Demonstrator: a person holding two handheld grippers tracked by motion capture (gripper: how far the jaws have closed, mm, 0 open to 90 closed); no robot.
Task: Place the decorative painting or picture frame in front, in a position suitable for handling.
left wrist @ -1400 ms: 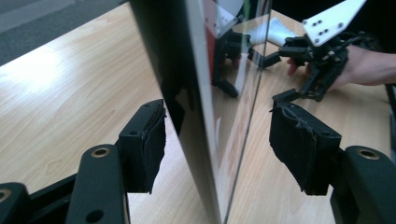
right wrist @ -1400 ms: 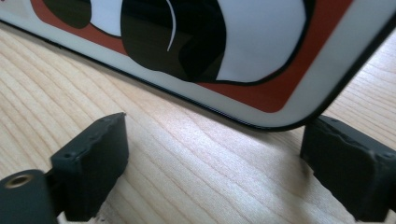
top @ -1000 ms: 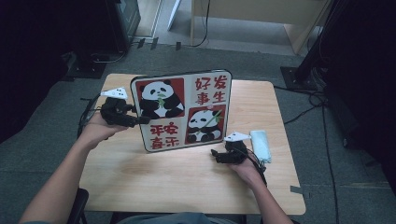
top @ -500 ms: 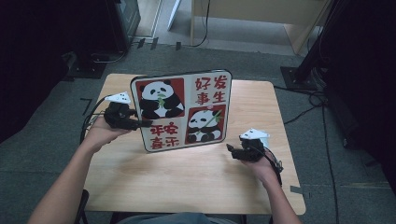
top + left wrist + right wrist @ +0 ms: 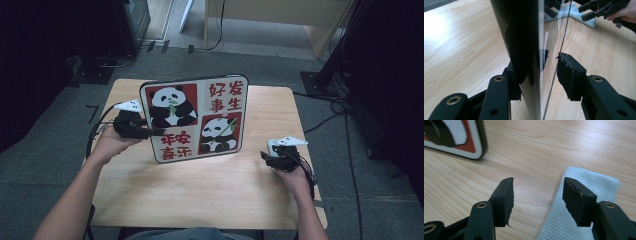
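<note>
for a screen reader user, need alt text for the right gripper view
The right hand-held gripper hovers with open jaws over a wooden table, nothing between them. A pale folded cloth lies under the jaw on the right of the picture, and the corner of a panda picture board stands at upper left.

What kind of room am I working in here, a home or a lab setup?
Most likely a lab or studio recording space, not a home: a small bare wooden table stands on grey carpet, cables trail across the floor, and dark equipment stands surround it.
</note>
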